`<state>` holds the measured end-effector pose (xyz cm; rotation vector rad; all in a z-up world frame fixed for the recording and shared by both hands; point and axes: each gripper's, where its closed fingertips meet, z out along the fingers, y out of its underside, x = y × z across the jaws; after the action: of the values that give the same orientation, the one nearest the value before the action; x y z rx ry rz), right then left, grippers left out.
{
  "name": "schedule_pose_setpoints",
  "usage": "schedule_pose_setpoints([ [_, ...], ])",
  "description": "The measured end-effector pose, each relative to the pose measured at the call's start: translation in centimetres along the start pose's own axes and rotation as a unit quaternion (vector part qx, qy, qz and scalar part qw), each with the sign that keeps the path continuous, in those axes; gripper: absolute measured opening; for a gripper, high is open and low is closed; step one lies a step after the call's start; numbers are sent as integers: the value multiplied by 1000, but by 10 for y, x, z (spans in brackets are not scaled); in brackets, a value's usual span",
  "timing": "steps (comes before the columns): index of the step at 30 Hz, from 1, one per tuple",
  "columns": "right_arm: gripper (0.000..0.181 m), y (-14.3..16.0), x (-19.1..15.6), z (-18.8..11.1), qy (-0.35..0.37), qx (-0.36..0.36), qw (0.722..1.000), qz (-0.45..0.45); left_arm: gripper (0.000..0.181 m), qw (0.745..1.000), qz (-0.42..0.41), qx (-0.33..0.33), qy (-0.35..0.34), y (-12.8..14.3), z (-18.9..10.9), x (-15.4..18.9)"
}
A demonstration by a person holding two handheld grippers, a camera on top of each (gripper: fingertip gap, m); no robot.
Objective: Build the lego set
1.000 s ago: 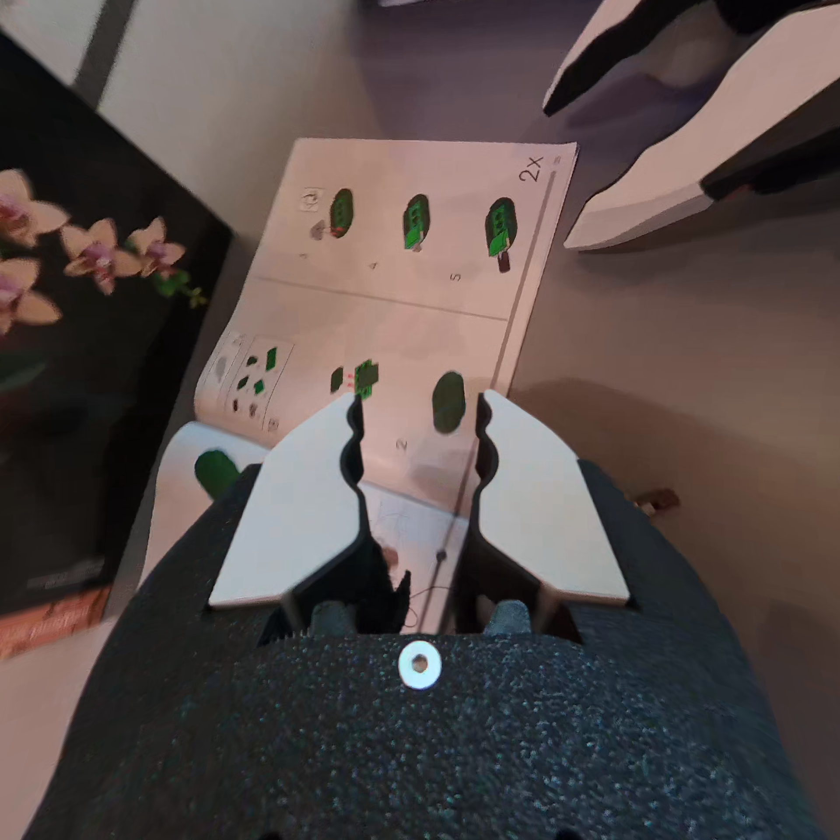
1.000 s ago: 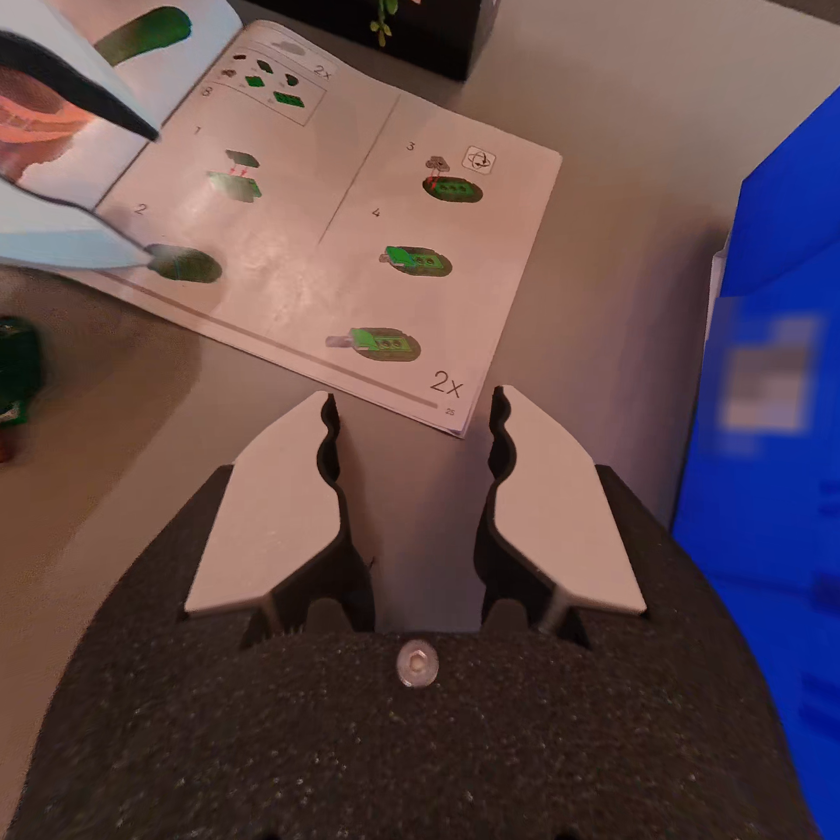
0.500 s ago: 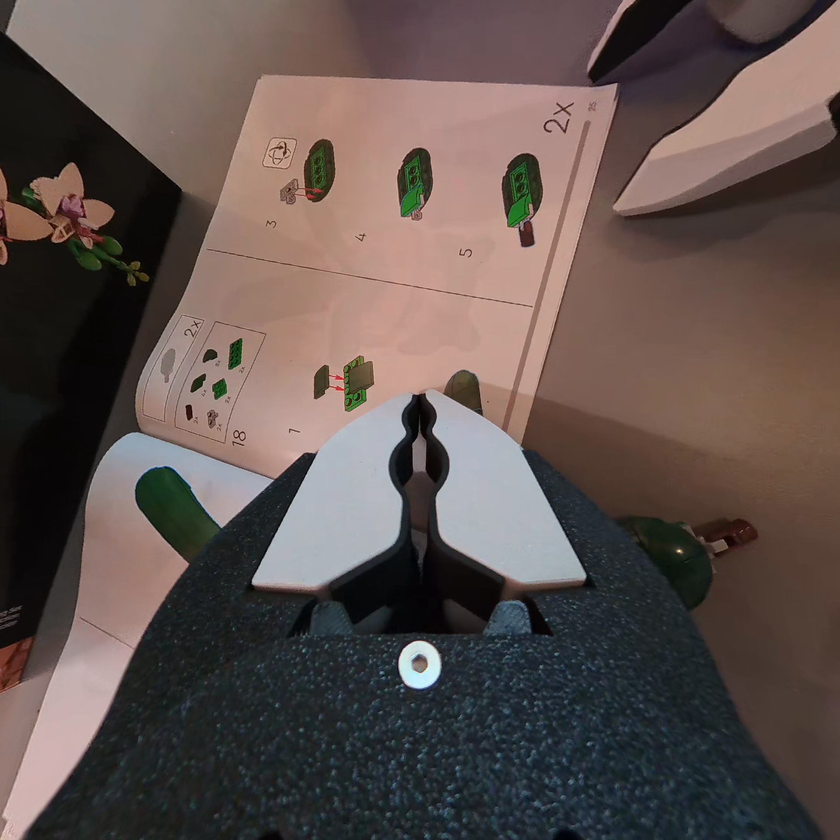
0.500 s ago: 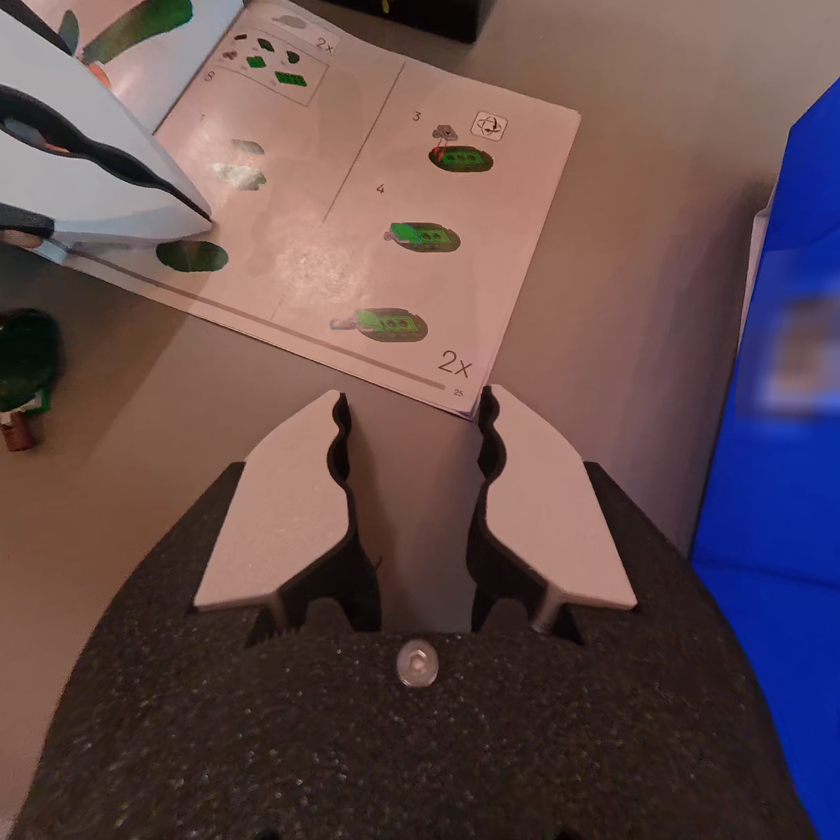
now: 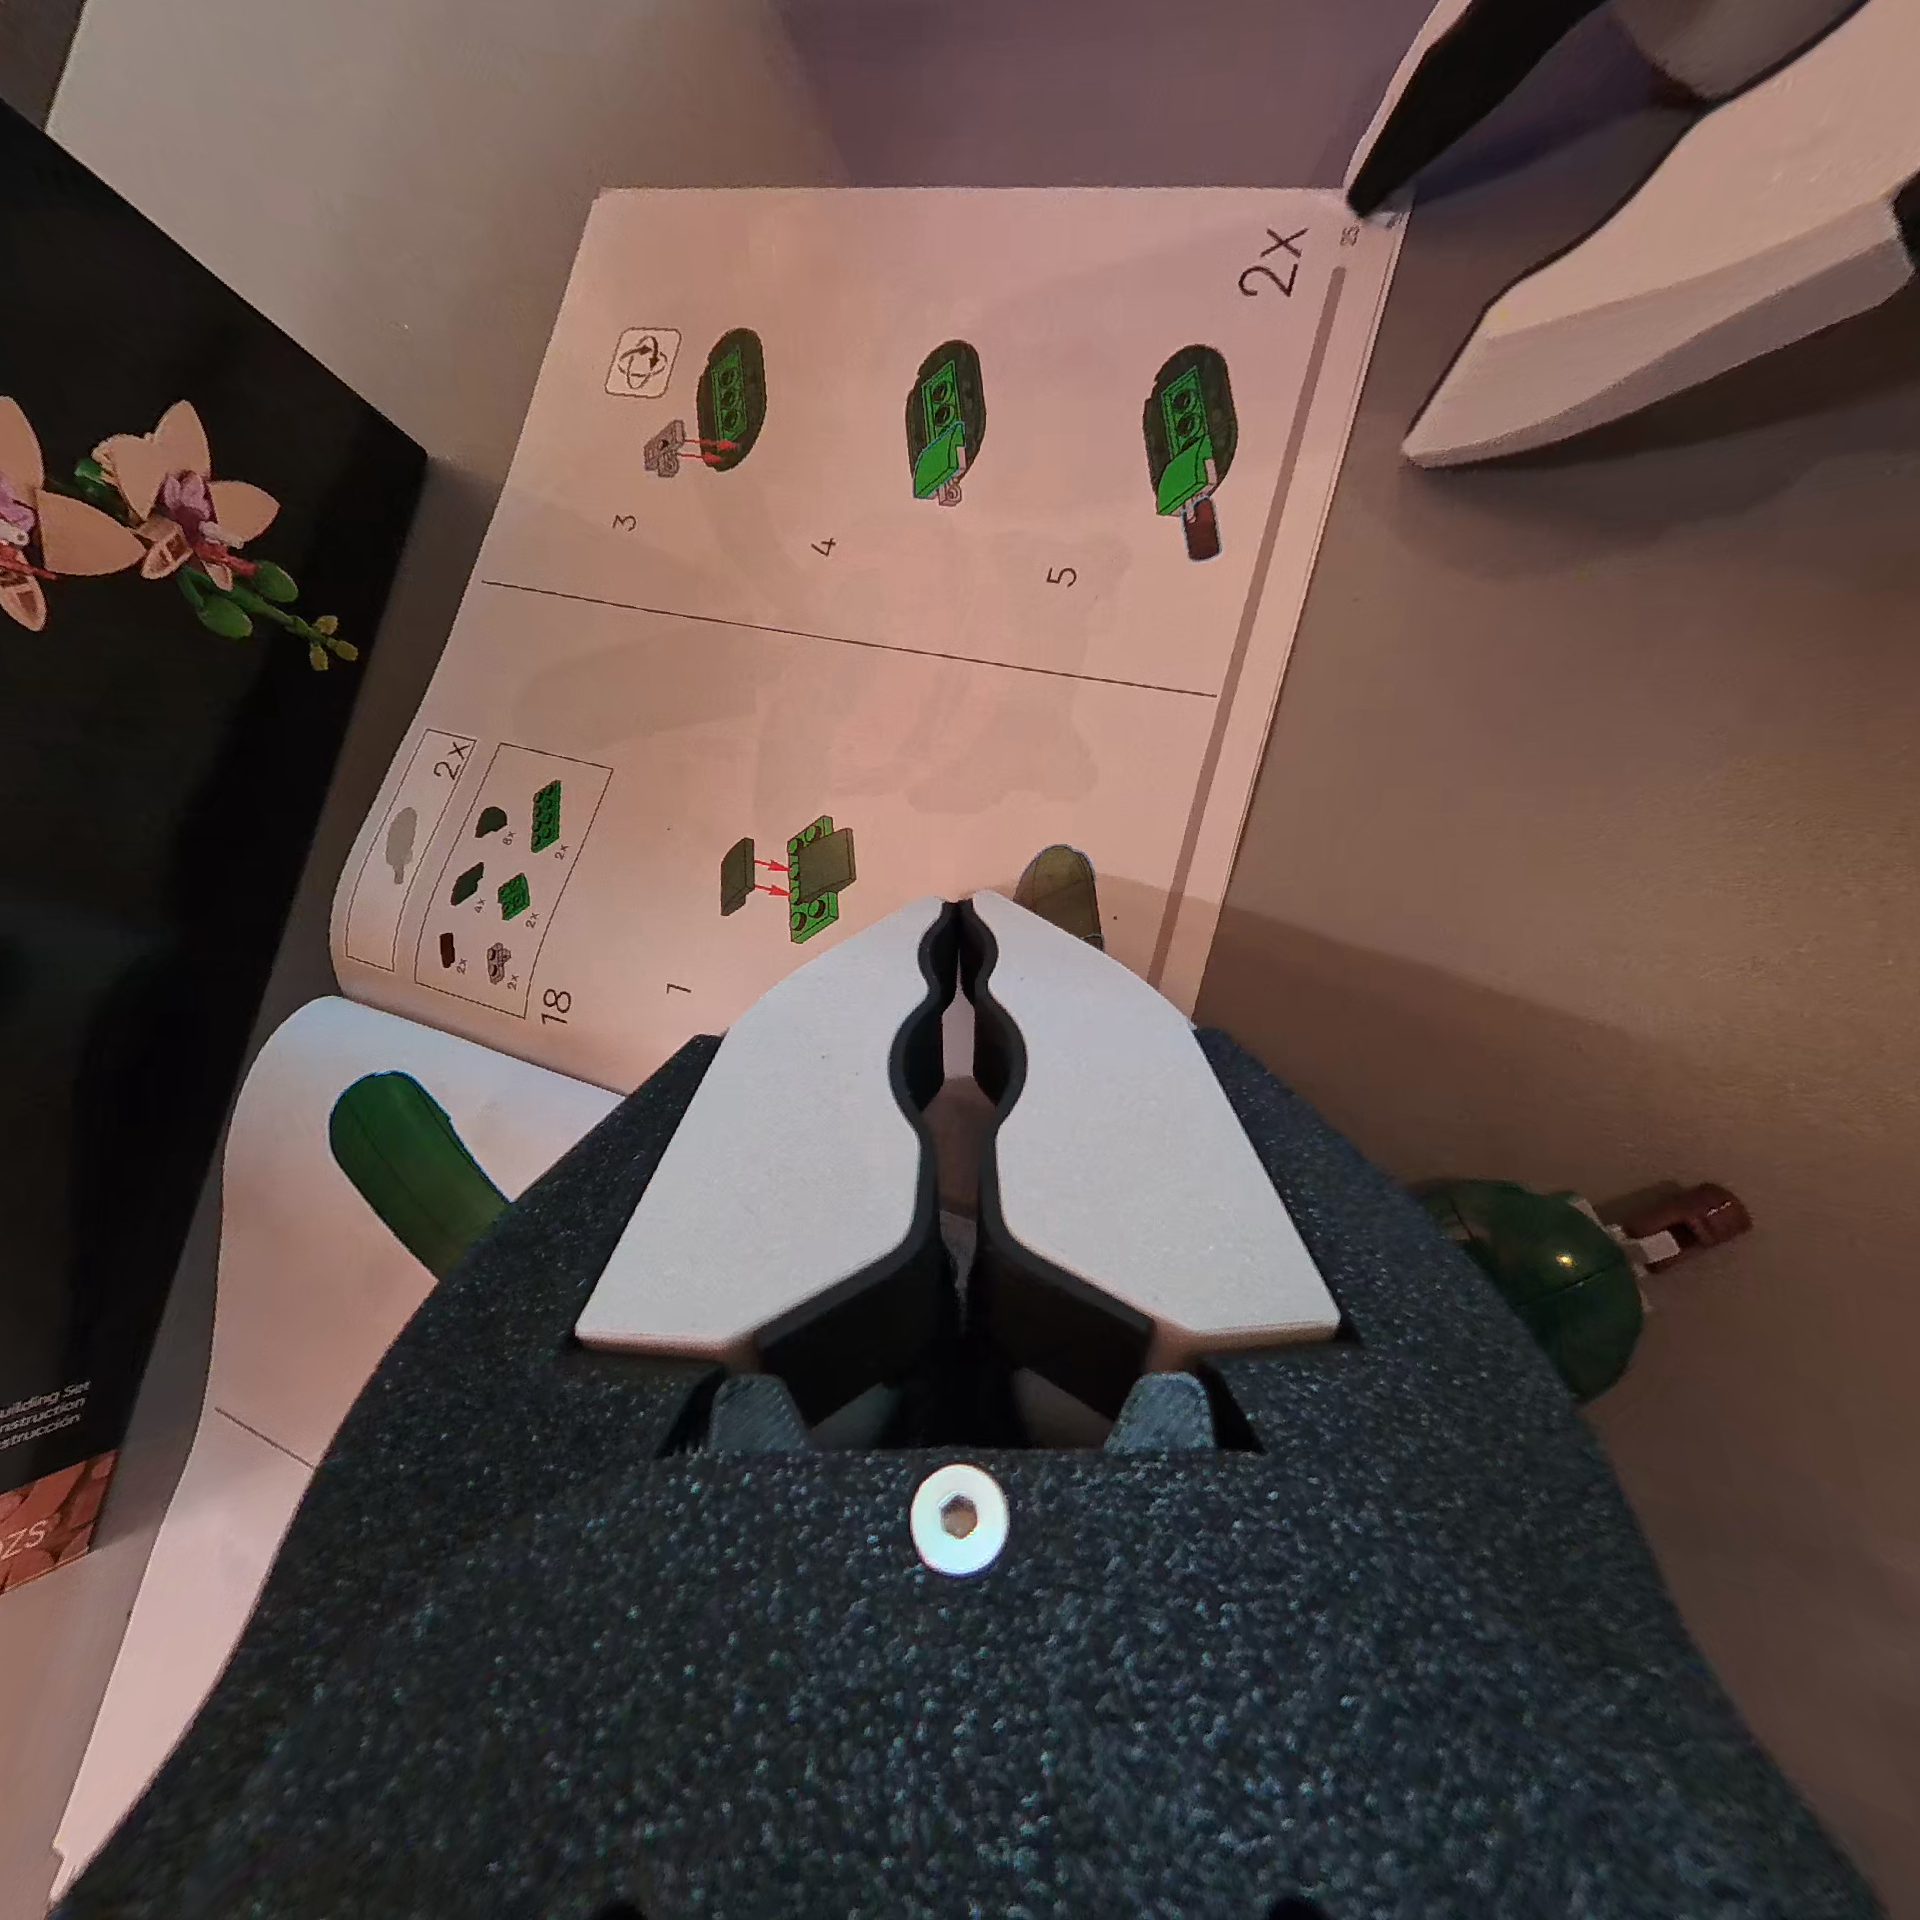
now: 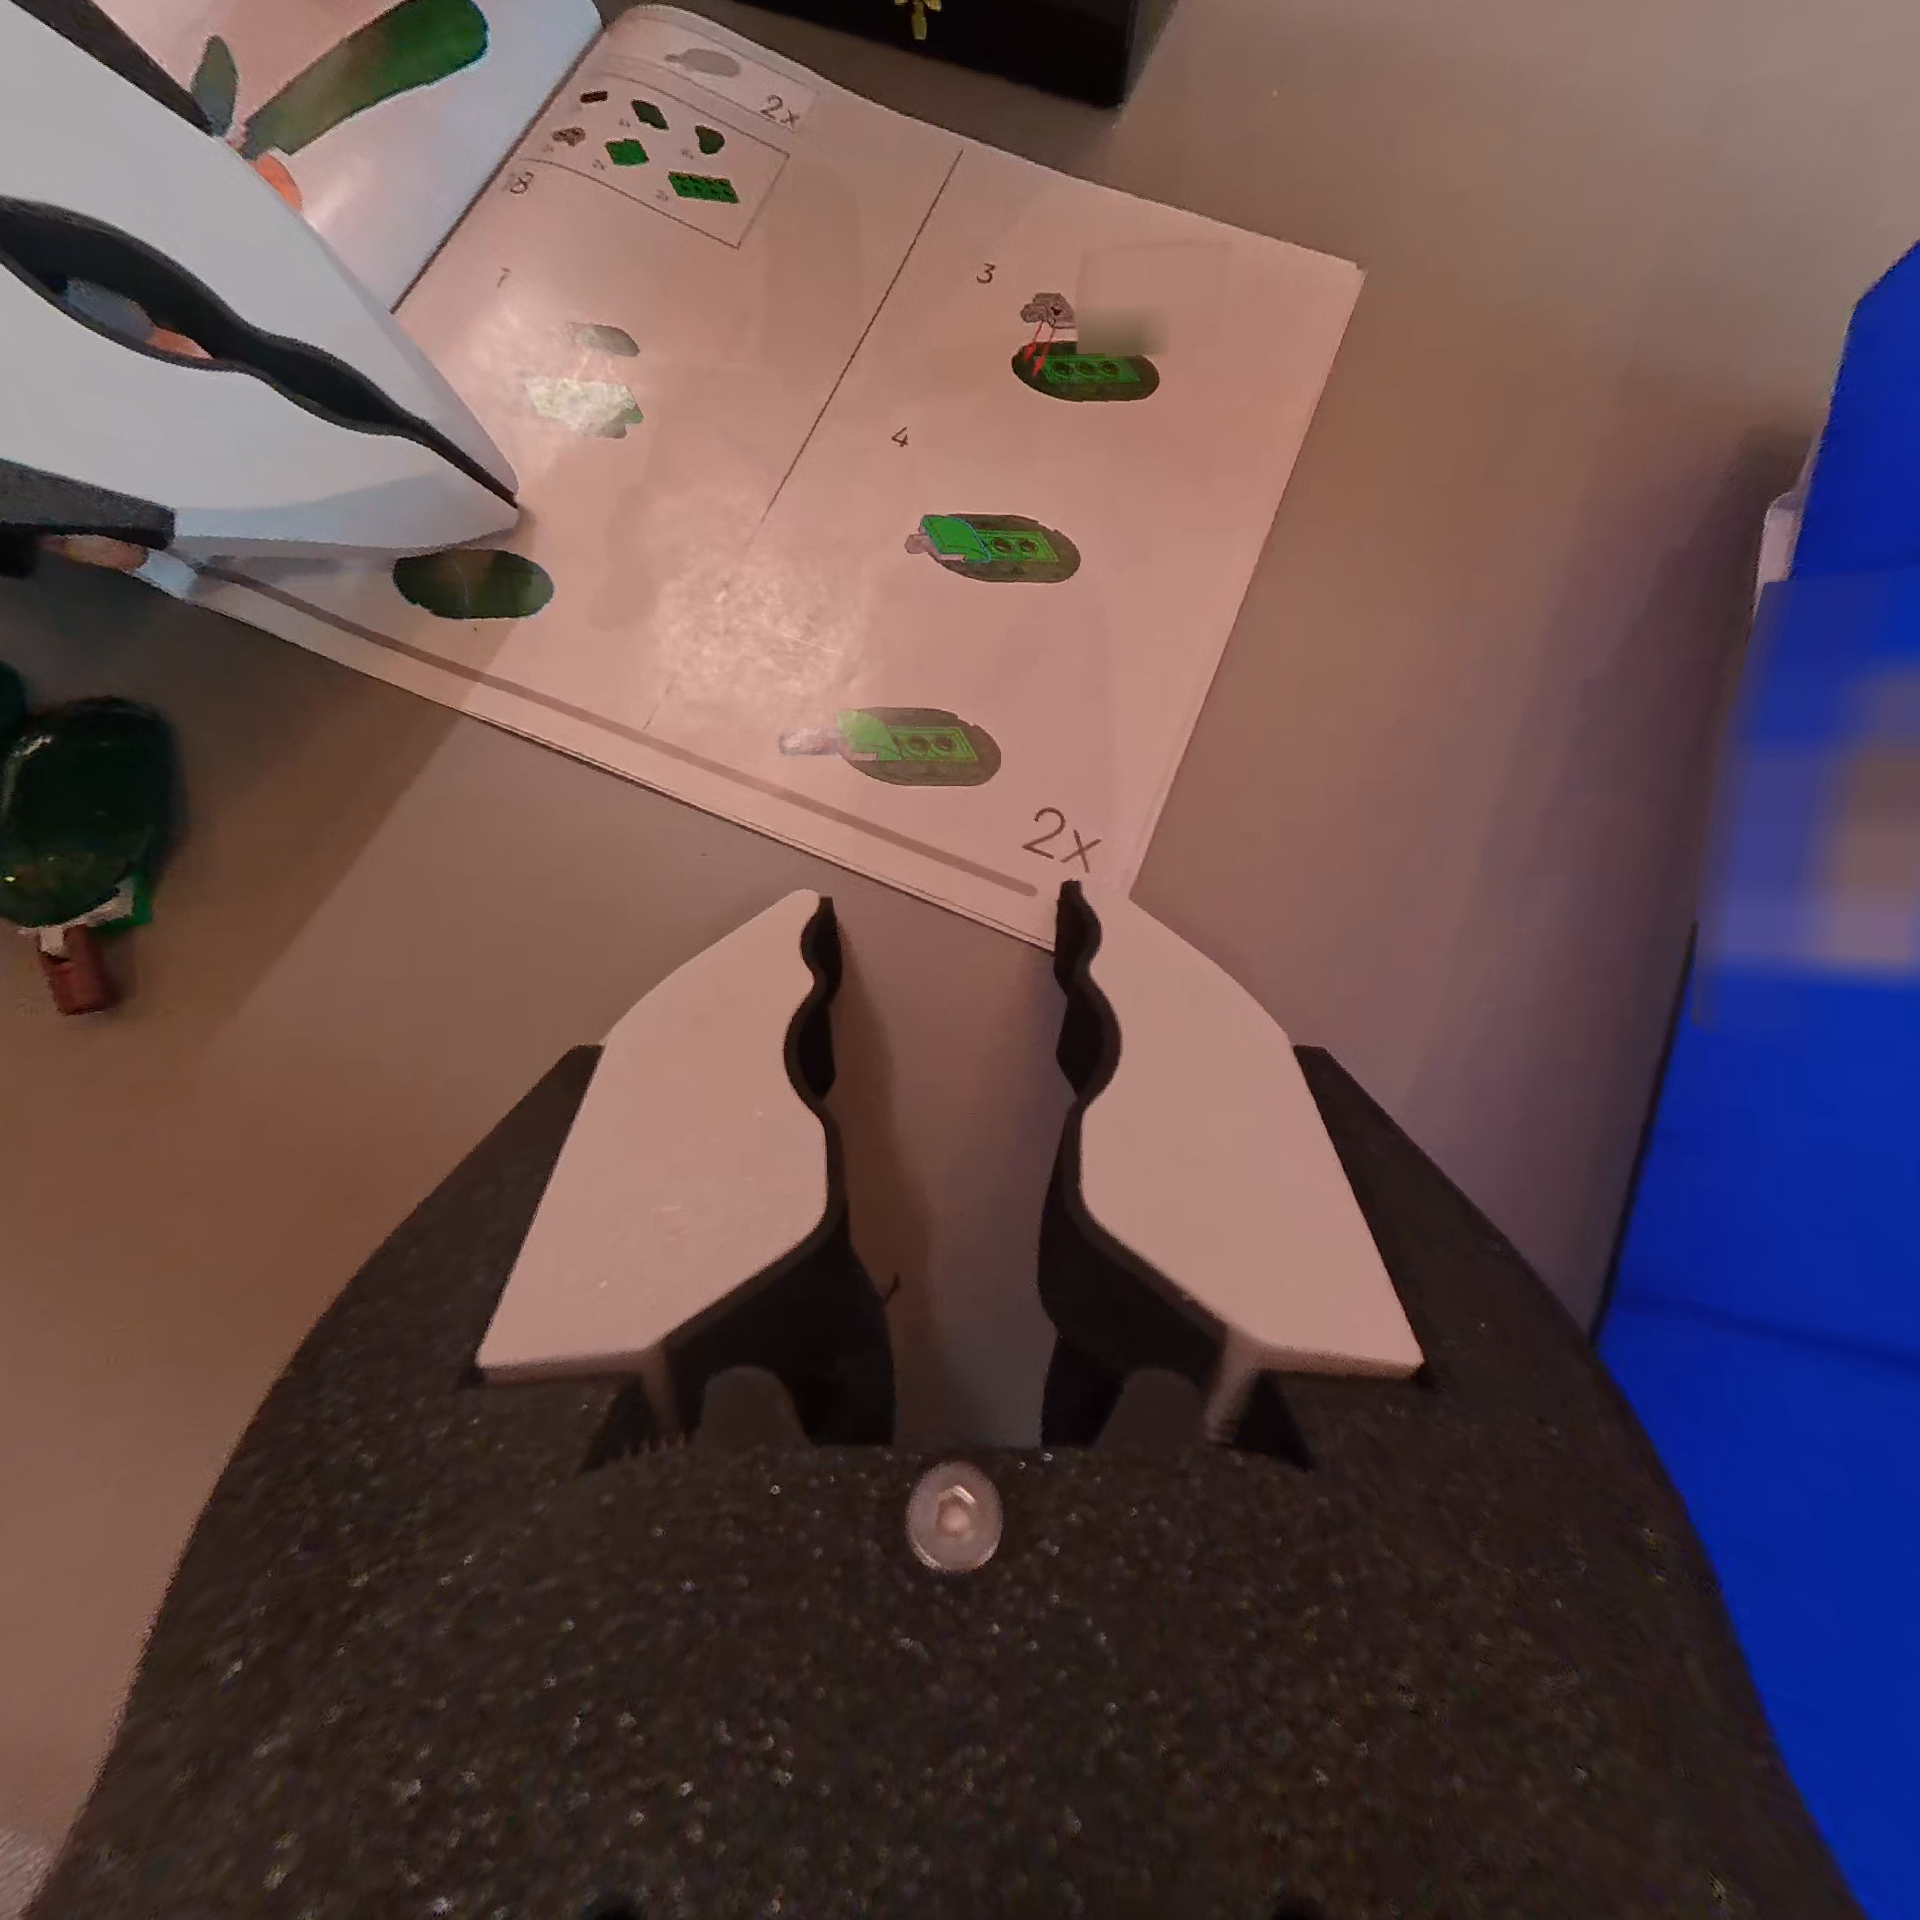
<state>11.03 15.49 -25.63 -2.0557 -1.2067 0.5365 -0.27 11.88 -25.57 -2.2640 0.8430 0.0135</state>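
Observation:
An open instruction booklet [image 5: 883, 644] lies flat on the grey table; it also shows in the right wrist view [image 6: 831, 468]. My left gripper [image 5: 956, 909] is shut with nothing seen between its jaws, and its tips are over the near edge of the page. A dark green leaf assembly [image 5: 1558, 1278] with a brown end piece lies on the table to its right, and shows in the right wrist view [image 6: 83, 821]. My right gripper [image 6: 948, 899] is open and empty, with its tips at the booklet's corner. It appears in the left wrist view [image 5: 1387, 327] at the top right.
A black set box [image 5: 156, 727] with a flower picture lies left of the booklet. A blue box [image 6: 1787, 935] stands close on the right of my right gripper. My left gripper [image 6: 499, 488] reaches over the booklet from the left. One gripper's finger ends stand about 12 centimetres off the other's.
My left gripper has shut and drawn back from the page, bringing the green leaf assembly into view. My right gripper has moved forward to the booklet's corner and narrowed a little.

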Motion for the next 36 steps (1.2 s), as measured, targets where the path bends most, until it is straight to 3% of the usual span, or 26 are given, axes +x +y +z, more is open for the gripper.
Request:
schedule_pose_setpoints([
  [7, 42, -9, -3, 9, -12, -25, 999, -34, 0, 1000, 14, 8, 0, 0, 0, 0],
  [11, 28, -22, 12, 5, 26, -1, 999, -46, 0, 1000, 13, 13, 5, 0, 0, 0],
  [14, 41, -17, 13, 14, 14, -39, 998, -52, 0, 1000, 20, 13, 1, 0, 0, 0],
  [16, 32, -18, 7, 20, -12, -43, 998, -45, 0, 1000, 25, 12, -2, 0, 0, 0],
  [18, 10, -19, -4, 21, -45, -47, 997, -41, 0, 1000, 27, 12, -1, 0, 0, 0],
  [26, 0, -22, -18, 25, -23, -76, 988, -130, 0, 999, 32, 18, 2, -1, 0, 0],
  [29, 0, -23, -46, 27, -120, -78, 983, -111, 0, 999, 37, 19, 0, -1, 0, 0],
  [36, 0, -28, -69, 33, -144, -70, 978, -136, 0, 999, 42, 21, 3, -1, 0, 1],
])
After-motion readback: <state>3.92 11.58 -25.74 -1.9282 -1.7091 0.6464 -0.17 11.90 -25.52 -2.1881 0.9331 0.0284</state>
